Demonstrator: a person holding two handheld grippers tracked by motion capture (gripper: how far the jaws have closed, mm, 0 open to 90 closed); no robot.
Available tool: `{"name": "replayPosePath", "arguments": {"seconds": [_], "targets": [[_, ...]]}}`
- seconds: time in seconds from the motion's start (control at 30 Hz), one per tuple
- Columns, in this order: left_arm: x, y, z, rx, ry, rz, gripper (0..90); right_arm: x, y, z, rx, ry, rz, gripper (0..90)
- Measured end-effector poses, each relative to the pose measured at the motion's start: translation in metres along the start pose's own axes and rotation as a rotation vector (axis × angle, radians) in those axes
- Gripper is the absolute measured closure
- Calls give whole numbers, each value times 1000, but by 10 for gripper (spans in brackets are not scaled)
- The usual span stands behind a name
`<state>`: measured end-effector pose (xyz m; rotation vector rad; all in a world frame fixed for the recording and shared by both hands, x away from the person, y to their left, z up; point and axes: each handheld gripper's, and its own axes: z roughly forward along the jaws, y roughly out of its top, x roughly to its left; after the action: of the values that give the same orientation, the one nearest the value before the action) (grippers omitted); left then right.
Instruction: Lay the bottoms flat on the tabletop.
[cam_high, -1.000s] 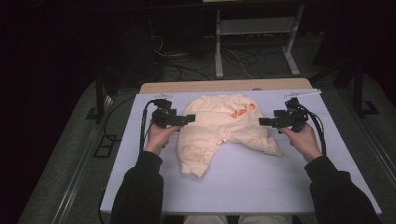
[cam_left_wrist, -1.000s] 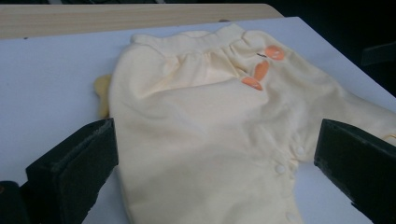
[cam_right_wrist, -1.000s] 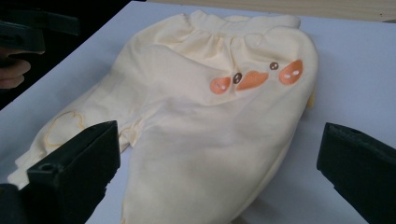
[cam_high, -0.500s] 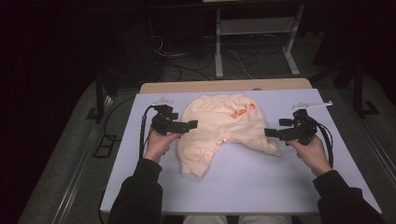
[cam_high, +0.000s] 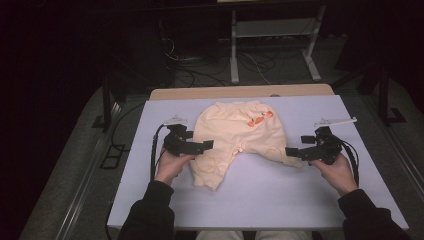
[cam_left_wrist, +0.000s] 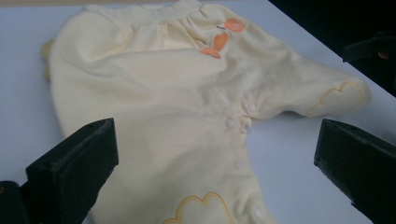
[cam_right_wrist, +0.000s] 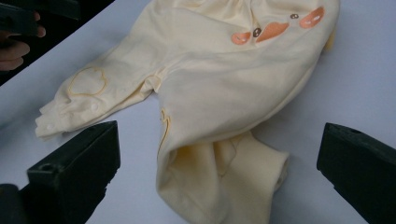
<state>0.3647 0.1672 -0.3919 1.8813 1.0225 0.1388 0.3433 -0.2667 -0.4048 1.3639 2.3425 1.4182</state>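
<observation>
— What is nearest the person?

— Two dark sleeves, then the hands. The left hand (cam_high: 170, 167) carries the left gripper (cam_high: 202, 146); its jaws stand wide apart and empty, just at the edge of a pale yellow baby garment (cam_high: 239, 136). The right gripper (cam_high: 292, 153) is likewise spread wide with nothing between its jaws, its tips just beside the garment's right leg.

— And the garment itself?

— It lies flat in the middle of the white worktop (cam_high: 260, 200), legs pointing toward the person, waistband away. The left leg (cam_high: 212, 170) reaches nearer than the right. Orange patches (cam_high: 257, 119) sit near the waistband, and snaps (cam_left_wrist: 229, 123) run along the inner seam.

— Beyond that?

— A wooden edge (cam_high: 240, 92) behind the worktop, then cables (cam_high: 200, 75) on a dark floor.
</observation>
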Motion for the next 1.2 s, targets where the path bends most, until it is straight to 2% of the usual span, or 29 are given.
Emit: {"name": "replayPosePath", "arguments": {"seconds": [0.07, 0.2, 0.33, 0.57, 0.8, 0.9, 1.2], "targets": [[-5, -3, 2, 22, -12, 6, 0, 1, -4, -2, 5, -9, -9, 0], [-18, -11, 6, 67, -51, 16, 0, 2, -10, -5, 1, -5, 4, 0], [-27, -19, 11, 95, -79, 37, 0, 5, -14, -3, 19, -10, -2, 0], [-34, -33, 17, 143, -96, 44, 34, 8, -19, 1, 38, 1, 3, 0], [-38, -39, 14, 148, -105, 49, 99, 8, -23, 1, 48, -2, 5, 0], [-38, -42, 15, 166, -97, 54, 129, 8, -25, 0, 47, 0, 7, 0], [-43, -48, 23, 222, -79, 82, 146, 8, -28, 1, 64, -3, 4, 0]]}}
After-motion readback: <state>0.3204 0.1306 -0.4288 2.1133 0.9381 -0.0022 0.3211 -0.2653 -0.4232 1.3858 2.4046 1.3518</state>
